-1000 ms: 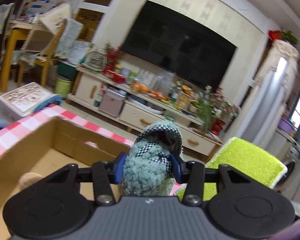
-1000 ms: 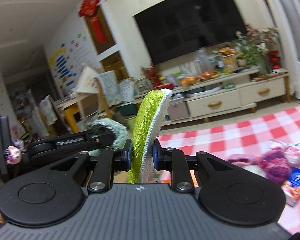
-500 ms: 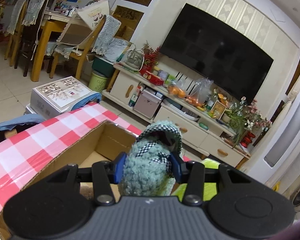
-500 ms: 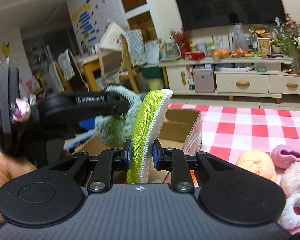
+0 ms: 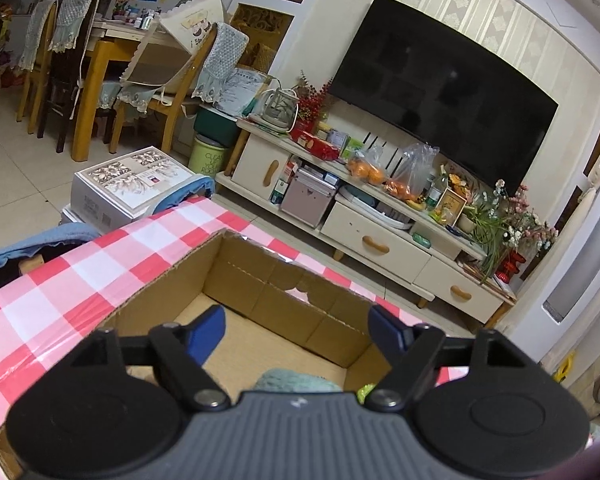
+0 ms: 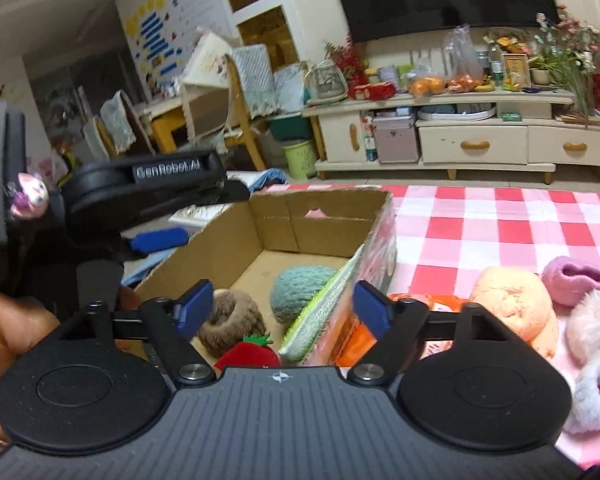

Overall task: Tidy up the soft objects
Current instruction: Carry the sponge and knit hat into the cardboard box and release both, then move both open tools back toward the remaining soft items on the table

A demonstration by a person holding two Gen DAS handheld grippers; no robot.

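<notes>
Teal slipper [image 6: 302, 293] lies in box [image 6: 320, 216] (jaws apart).

Television [image 5: 444, 108], wooden chairs [image 5: 56, 64], perhaps oranges [image 5: 366, 172]

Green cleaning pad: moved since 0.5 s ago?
Yes. It left the right gripper, now open, and dropped into the cardboard box, leaning against its right wall beside the teal knit slipper.
</notes>
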